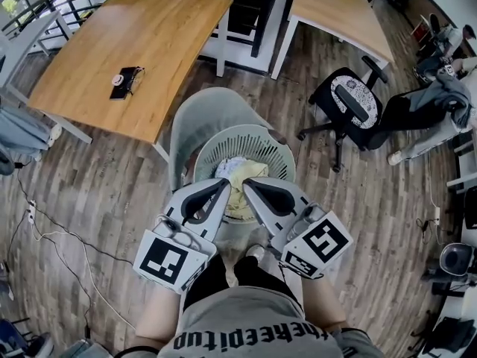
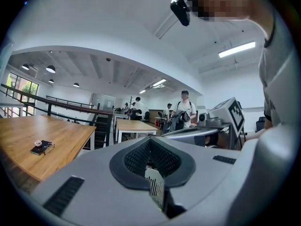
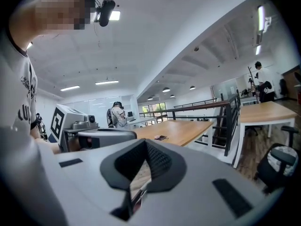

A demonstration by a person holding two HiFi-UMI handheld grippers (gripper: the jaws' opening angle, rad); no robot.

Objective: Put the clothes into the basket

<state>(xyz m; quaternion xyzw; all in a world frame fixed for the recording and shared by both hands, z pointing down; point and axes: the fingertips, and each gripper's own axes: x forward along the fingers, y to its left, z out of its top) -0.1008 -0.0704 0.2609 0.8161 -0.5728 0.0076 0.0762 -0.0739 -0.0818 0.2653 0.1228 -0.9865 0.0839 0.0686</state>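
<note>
left gripper [image 1: 226, 182], right gripper [image 1: 246, 182], both clenched empty, over basket [image 1: 247, 130] holding clothes [image 1: 235, 168]

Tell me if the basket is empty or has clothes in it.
Not empty. The head view shows white and yellow cloth lying inside the basket. How far down the pile goes cannot be told.

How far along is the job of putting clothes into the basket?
Done: white and yellow clothes lie inside the basket. In hand: nothing; the left gripper and right gripper are both shut and empty above it. Left: no more clothes show beside the basket, so probably little.
</note>
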